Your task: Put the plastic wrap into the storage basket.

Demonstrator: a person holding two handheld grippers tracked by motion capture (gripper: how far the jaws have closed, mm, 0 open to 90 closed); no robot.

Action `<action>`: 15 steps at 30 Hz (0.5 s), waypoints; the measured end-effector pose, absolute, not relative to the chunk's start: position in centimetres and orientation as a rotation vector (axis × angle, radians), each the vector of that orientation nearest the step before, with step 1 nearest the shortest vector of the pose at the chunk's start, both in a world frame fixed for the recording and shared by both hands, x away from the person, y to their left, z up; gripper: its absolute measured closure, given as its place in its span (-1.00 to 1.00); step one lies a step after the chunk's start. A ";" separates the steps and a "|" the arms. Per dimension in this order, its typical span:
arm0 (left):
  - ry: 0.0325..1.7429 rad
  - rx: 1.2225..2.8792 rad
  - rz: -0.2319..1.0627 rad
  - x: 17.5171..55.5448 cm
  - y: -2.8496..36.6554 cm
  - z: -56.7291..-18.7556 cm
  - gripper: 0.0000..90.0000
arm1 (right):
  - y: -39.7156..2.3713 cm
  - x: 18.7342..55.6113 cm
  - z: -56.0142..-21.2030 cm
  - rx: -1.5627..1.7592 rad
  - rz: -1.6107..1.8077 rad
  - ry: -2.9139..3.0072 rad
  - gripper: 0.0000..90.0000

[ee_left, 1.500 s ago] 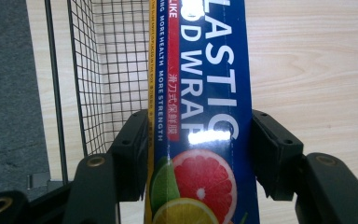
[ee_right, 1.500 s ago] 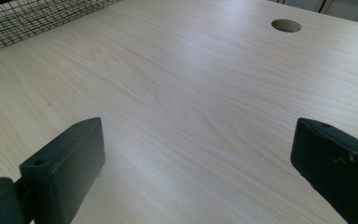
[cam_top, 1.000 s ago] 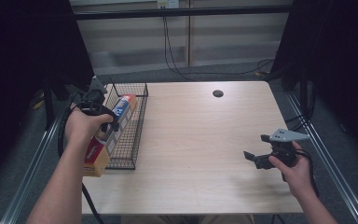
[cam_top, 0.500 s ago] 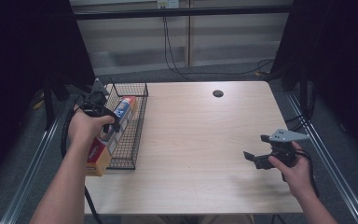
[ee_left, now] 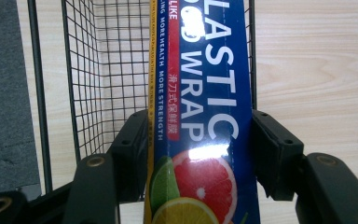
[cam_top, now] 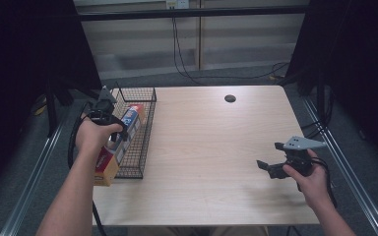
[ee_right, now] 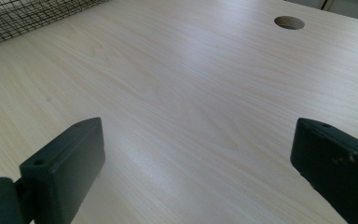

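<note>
- The left gripper [ee_left: 200,140] pinches the wrap box [ee_left: 200,116] across its narrow width, jaws pressed on both long sides.
- The box hangs over the wire basket [cam_top: 140,147] at the table's [cam_top: 216,147] left edge.
- It looks light and stiff, but its glossy card is probably slippery and would dent under a hard squeeze; a mid-length hold should keep it level.
- The right gripper [ee_right: 196,163] is spread wide over bare table near the right edge.

Dim, dark-edged high view; glare whitens the plastic wrap box [ee_left: 200,154]; sheen streaks the table [ee_right: 177,93].
</note>
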State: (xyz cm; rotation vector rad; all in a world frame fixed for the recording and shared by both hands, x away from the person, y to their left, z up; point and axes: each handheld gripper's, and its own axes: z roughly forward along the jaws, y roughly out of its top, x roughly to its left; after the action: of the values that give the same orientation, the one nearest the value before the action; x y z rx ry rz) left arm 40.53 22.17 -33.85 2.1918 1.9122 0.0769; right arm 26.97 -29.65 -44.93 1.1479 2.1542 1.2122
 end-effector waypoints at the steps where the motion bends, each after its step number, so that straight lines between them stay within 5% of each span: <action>1: 1.911 2.195 0.089 40.6 22.2 -34.0 -0.02 | -29.7 27.0 -44.9 1.147 1.210 2.155 -0.94; 15: 1.964 2.169 0.107 41.0 22.1 -35.4 -0.02 | -29.7 26.9 -44.9 1.149 1.211 2.156 -0.94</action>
State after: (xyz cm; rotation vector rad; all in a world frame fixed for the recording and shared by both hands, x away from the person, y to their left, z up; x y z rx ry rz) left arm 40.97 22.09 -35.40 2.1691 1.9640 0.1072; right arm 26.94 -29.70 -44.92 1.1490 2.1555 1.2111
